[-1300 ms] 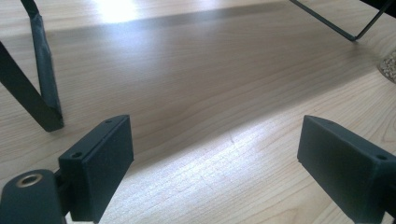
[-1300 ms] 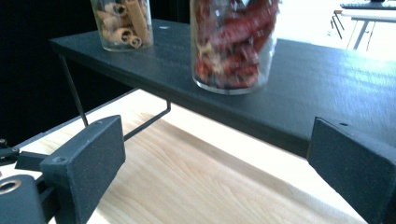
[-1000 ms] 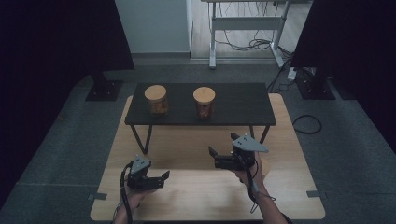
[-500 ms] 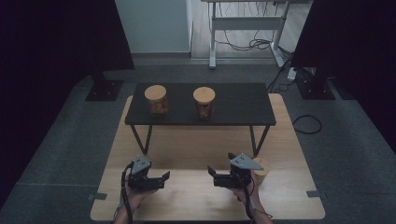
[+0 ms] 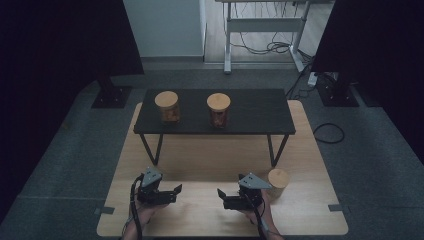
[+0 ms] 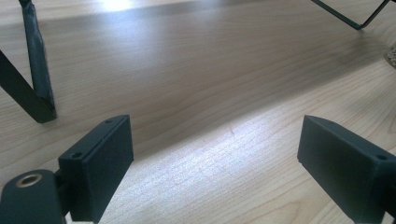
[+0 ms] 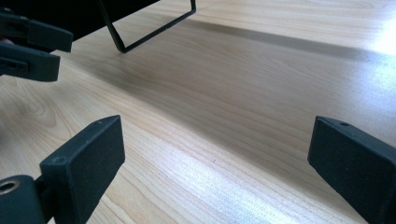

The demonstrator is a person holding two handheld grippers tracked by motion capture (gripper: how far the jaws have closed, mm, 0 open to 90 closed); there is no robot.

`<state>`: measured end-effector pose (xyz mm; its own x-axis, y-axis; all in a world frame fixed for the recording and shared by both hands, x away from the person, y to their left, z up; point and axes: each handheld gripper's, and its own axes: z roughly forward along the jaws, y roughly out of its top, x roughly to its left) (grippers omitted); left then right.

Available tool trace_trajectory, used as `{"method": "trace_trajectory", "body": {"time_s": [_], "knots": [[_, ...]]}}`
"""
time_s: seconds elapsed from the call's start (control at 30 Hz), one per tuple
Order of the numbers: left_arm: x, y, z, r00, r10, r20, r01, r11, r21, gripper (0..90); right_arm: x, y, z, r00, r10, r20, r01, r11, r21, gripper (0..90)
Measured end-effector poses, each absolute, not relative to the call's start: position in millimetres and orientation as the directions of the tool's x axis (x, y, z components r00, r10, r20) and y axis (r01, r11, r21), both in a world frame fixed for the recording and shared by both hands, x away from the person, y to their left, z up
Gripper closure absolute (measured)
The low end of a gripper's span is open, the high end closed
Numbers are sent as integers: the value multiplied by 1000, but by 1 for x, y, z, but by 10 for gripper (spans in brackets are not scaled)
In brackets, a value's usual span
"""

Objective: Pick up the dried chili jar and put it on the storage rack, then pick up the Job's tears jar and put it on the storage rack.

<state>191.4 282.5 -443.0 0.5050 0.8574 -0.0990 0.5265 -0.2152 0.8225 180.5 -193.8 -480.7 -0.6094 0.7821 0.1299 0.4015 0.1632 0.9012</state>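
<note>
Since a second ago: right gripper (image 5: 220, 197) drawn back from beside the black low table (image 5: 260, 112) toward the near edge of the wooden board (image 5: 210, 155), now level with the left gripper (image 5: 176, 190), which has kept its place; a third jar (image 5: 277, 182), earlier hidden behind the right gripper, now seen standing upright on the board just right of that gripper and in front of the table's right leg, apart from the jaws. On the black low table: two more jars, both upright with round wooden lids on; left jar (image 5: 167, 106) toward the table's left end, middle jar (image 5: 219, 110) near the table's centre, well apart from each other. Through the glass of both, brownish contents, too small to tell what. Contents of the third jar not to be made out under its lid. Left gripper (image 6: 215, 154) held low over the board in front of the table's left leg (image 6: 28, 88), jaws spread wide, bare wood between them. Right gripper (image 7: 217, 163) likewise low over the board, jaws wide apart with nothing between, the left gripper's jaws seen farther off at the upper left of the right gripper view, beside a thin table leg (image 7: 140, 32).
</note>
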Motion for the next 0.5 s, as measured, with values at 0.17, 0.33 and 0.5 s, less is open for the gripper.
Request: {"method": "trace_trajectory", "body": {"time_s": [0.17,0.33,0.5], "knots": [[191,283,-443,504,858,-98,527,-216,822,101,181,-194,-483,-607,783,139,415,163,895,25],[192,283,-443,504,858,-98,528,-216,821,101,180,-196,-482,-601,784,154,420,146,896,12],[191,282,-443,504,858,-99,529,-216,821,101,178,-197,-478,-589,792,160,433,142,890,0]]}}
